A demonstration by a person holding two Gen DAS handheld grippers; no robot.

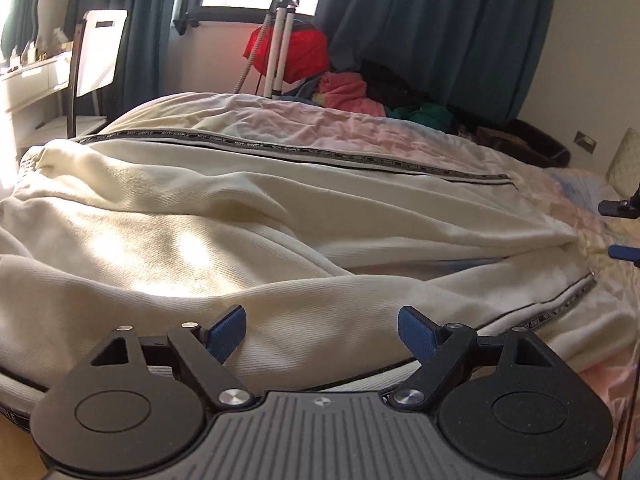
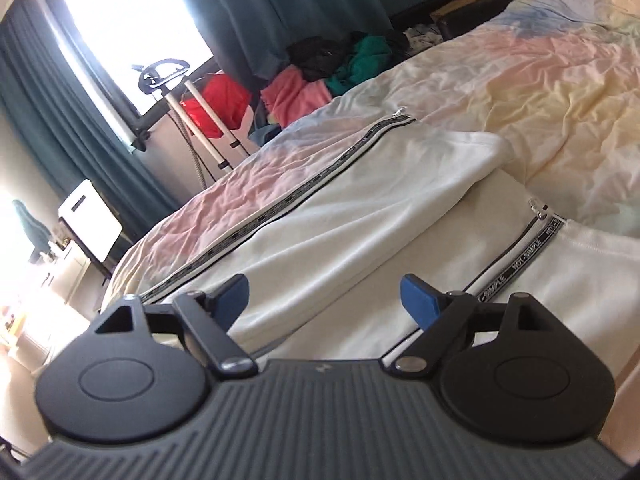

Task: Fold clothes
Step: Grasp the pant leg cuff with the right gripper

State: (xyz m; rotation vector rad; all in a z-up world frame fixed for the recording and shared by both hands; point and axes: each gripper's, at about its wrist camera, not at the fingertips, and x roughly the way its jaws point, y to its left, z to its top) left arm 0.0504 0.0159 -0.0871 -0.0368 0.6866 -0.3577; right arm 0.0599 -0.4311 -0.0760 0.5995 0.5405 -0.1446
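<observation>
A cream zip-up jacket [image 1: 248,224] with black lettered tape along its zip lies spread on the bed. It also shows in the right wrist view [image 2: 320,220], with one front panel folded over the other. My left gripper [image 1: 322,330] is open and empty, low over the jacket's near edge. My right gripper [image 2: 324,298] is open and empty, just above the jacket near its zip tape [image 2: 516,264]. The right gripper's fingertips [image 1: 618,210] show at the right edge of the left wrist view, apart from the jacket.
The bed has a pastel sheet [image 2: 540,92]. A pile of red, pink, green and black clothes [image 1: 352,92] lies beyond the bed's far side, next to a garment steamer stand [image 1: 280,32]. Teal curtains, a window, a white chair [image 1: 100,52] and a dresser stand at the left.
</observation>
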